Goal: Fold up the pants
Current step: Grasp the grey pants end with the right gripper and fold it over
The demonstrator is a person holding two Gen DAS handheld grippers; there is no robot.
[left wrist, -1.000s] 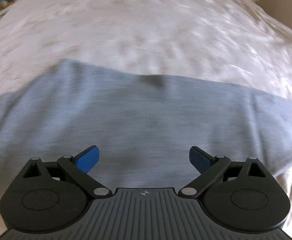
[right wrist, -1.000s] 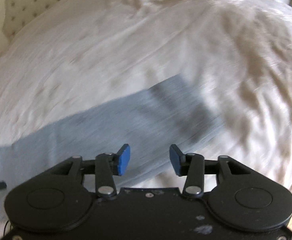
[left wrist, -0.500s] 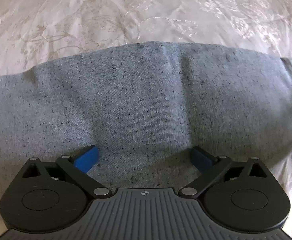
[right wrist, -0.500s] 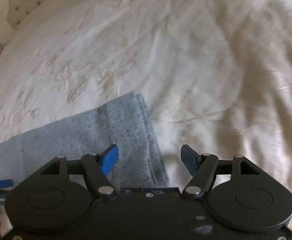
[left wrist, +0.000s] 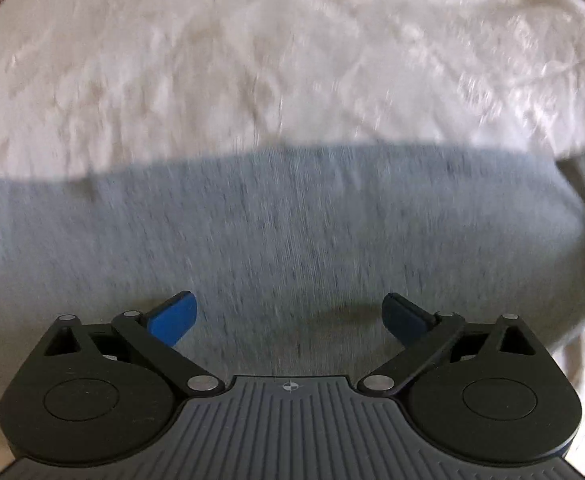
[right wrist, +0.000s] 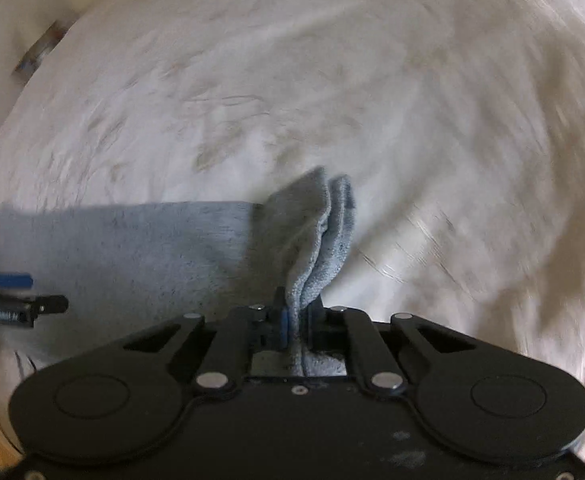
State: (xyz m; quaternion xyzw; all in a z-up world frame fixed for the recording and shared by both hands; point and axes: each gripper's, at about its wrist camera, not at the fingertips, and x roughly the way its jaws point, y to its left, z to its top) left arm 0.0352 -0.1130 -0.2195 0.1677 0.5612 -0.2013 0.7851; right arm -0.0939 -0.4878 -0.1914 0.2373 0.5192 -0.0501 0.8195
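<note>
The pants [right wrist: 132, 248] lie flat across the bed [right wrist: 372, 100]. The right hand-held gripper [right wrist: 297, 322] pinches their bunched end for folding; the left hand-held gripper [left wrist: 288, 314] hovers wide open, empty, above them.

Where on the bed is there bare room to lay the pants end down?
Free: the white bedspread beyond and right of the pinched pants. Crowded: left of the right gripper, where the pants lie beneath the open left gripper.

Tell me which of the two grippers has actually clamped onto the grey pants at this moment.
The right gripper: it is shut on a bunched end of the grey pants. The left gripper stands wide open above flat fabric, gripping nothing.
</note>
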